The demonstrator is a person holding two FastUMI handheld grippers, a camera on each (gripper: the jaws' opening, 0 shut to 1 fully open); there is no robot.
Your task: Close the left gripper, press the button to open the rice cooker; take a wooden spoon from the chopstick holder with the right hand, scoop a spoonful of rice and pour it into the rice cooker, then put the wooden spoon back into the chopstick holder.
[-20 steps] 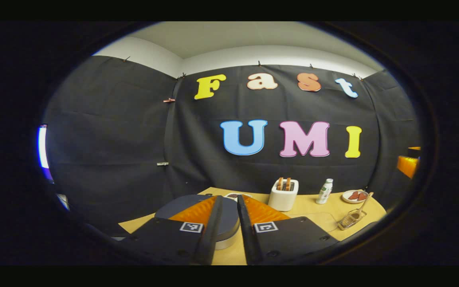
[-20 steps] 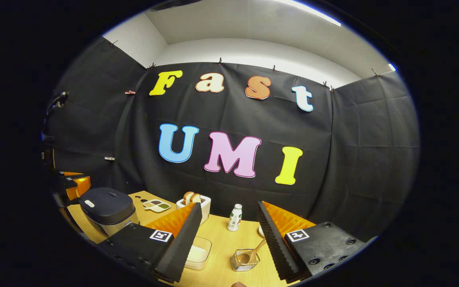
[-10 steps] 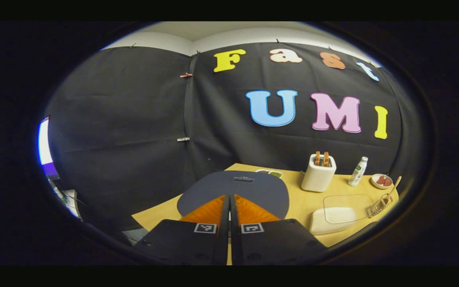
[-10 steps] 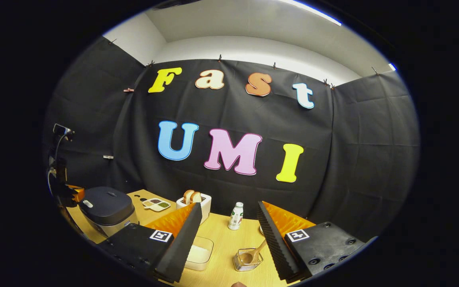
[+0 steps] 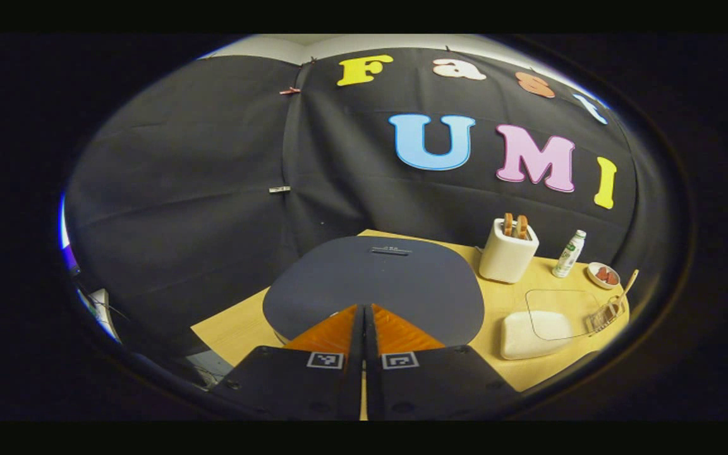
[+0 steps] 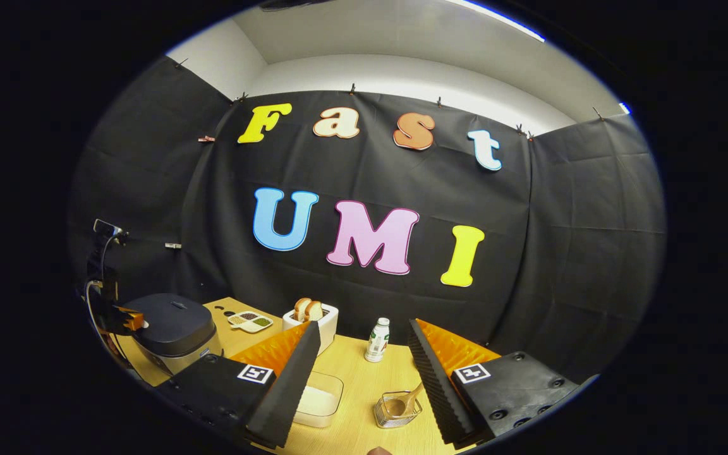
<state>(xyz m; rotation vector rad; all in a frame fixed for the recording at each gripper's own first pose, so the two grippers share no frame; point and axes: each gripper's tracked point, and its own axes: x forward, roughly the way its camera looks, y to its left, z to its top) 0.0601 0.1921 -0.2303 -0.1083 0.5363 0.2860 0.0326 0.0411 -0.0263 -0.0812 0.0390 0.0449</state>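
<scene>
The left tool point(image 5: 364, 316), its fingers pressed together with nothing between them, is hovering over the front rim of the dark grey, round-lidded rice cooker point(image 5: 373, 284) at the tabletop's point(image 5: 237, 328) left edge; a second ago those fingers were still apart and the cooker sat lower in view, so the closing step looks done and the button press is next. The lid is still down. The right tool point(image 6: 364, 373) is staying spread and empty above the wire chopstick holder point(image 6: 397, 409) holding the wooden spoon point(image 6: 405, 399), beside the clear rice container point(image 6: 318, 399).
</scene>
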